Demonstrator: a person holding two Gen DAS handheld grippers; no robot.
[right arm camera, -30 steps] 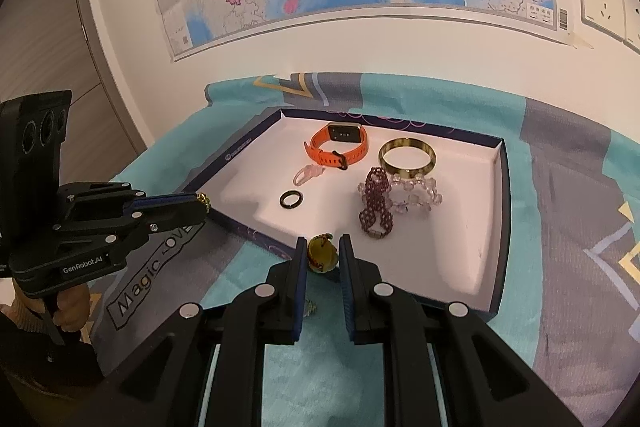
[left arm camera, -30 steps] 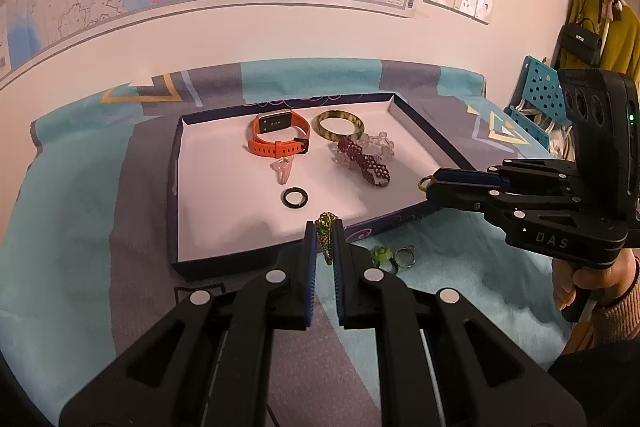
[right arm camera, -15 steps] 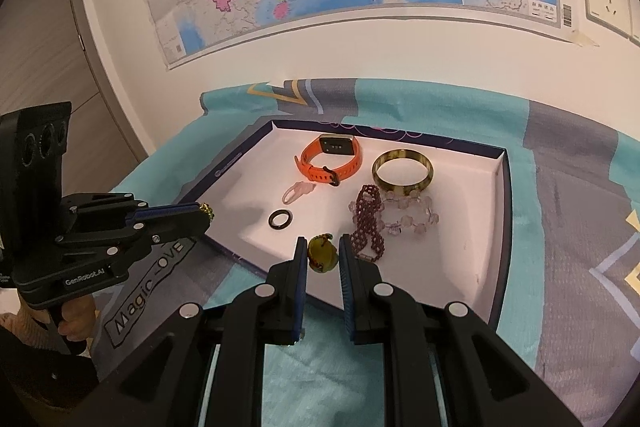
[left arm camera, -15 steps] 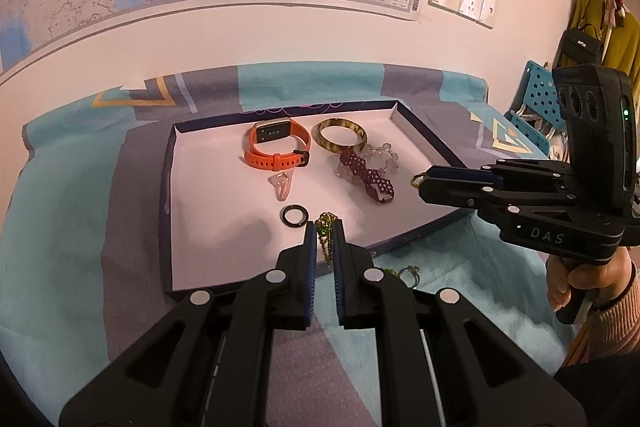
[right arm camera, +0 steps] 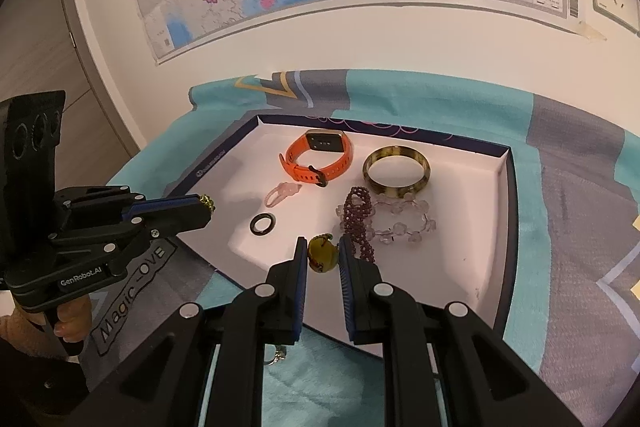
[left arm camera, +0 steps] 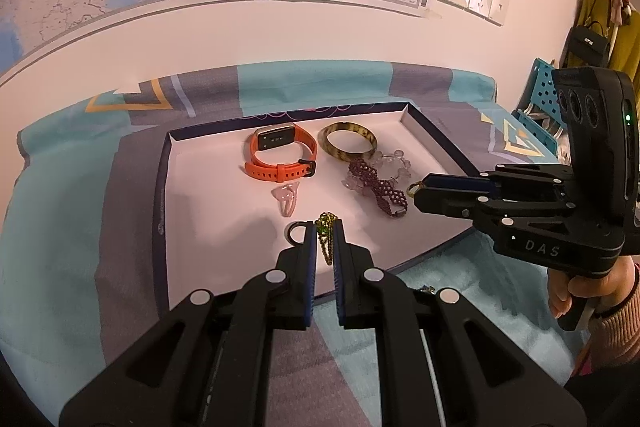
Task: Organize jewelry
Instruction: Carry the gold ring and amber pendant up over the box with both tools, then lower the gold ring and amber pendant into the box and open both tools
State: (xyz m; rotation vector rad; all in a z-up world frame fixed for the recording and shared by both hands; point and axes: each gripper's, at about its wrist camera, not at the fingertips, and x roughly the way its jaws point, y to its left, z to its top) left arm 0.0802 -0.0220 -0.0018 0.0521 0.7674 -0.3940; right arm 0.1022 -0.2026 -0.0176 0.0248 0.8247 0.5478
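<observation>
Inside tray [right arm camera: 505,187]: orange watch [right arm camera: 316,161], bangle [right arm camera: 396,169], black ring [right arm camera: 263,224], beaded bracelets [right arm camera: 384,217].

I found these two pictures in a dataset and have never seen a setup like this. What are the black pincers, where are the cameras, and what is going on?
Each black pincer is a hand-held two-finger gripper, with a fisheye camera looking along its fingers. The left gripper pinches a green and gold chain; the right gripper pinches a yellow bead charm. Each view also shows the other gripper from the side. Below lies a shallow white tray on a patterned cloth, holding an orange watch, a bangle, beaded bracelets and a black ring.
</observation>
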